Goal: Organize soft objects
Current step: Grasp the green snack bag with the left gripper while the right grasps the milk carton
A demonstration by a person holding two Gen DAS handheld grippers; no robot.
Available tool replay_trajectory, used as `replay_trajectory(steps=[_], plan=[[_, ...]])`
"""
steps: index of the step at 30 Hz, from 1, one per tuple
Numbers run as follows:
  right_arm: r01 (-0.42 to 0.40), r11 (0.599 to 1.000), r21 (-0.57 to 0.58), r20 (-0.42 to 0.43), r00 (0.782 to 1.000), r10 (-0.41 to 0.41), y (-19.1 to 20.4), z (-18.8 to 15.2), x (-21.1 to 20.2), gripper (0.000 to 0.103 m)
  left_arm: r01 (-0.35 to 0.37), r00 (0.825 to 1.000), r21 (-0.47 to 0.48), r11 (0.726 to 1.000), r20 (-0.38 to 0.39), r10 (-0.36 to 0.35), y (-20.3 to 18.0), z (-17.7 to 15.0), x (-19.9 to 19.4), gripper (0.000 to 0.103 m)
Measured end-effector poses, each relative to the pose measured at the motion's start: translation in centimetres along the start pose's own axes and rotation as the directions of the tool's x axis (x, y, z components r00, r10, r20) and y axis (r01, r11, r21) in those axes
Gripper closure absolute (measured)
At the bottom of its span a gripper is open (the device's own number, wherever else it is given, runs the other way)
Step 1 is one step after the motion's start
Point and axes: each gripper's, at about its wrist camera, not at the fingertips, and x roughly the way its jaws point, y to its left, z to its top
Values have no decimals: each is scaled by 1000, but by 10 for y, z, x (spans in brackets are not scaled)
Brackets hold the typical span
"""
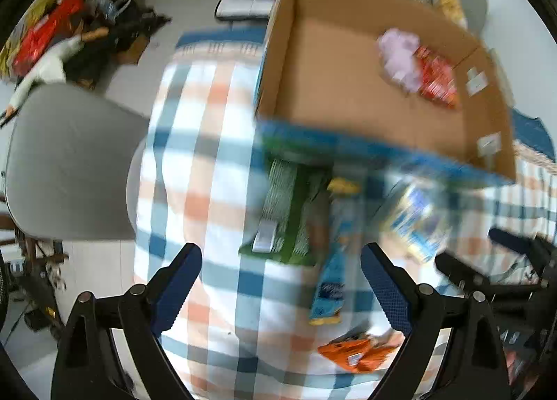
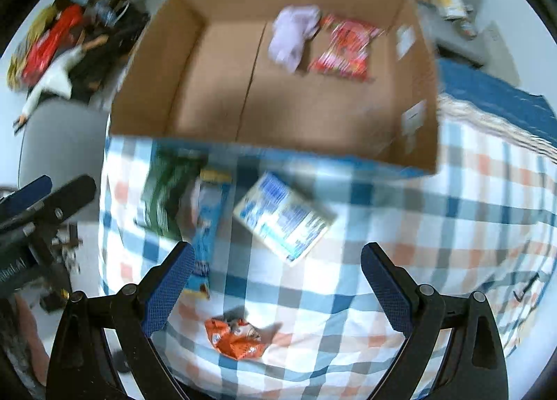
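We see an orange packet (image 2: 236,337), a white-blue pack (image 2: 283,219), a blue bag (image 2: 205,222) and a green pack (image 2: 167,191) on the checked cloth (image 2: 435,226) before the box (image 2: 423,87). Our left gripper (image 1: 280,283) and right gripper (image 2: 276,283) gape wide, empty.

Bright, even daylight, colours slightly washed out, motion blur smeared across both views, strong fisheye bending towards dark rounded corners, soft shadow cast inside the cardboard box (image 2: 216,87), no harsh glare.
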Motion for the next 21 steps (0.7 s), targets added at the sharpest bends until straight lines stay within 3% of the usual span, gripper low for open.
replay_trajectory(steps=[8, 13, 18, 21], plan=[[115, 984, -138, -74, 989, -126, 13, 12, 81, 5, -36, 998, -3, 999, -44, 36, 16, -1, 43, 9], [136, 985, -110, -109, 983, -148, 7, 16, 111, 10, -4, 995, 19, 1000, -103, 6, 14, 14, 71, 9], [43, 996, 77, -205, 978, -26, -13, 7, 114, 23, 17, 988, 34, 999, -157, -11, 10, 24, 97, 9], [6, 992, 128, -205, 978, 21, -19, 5, 113, 24, 19, 985, 43, 999, -170, -11, 10, 31, 108, 9]])
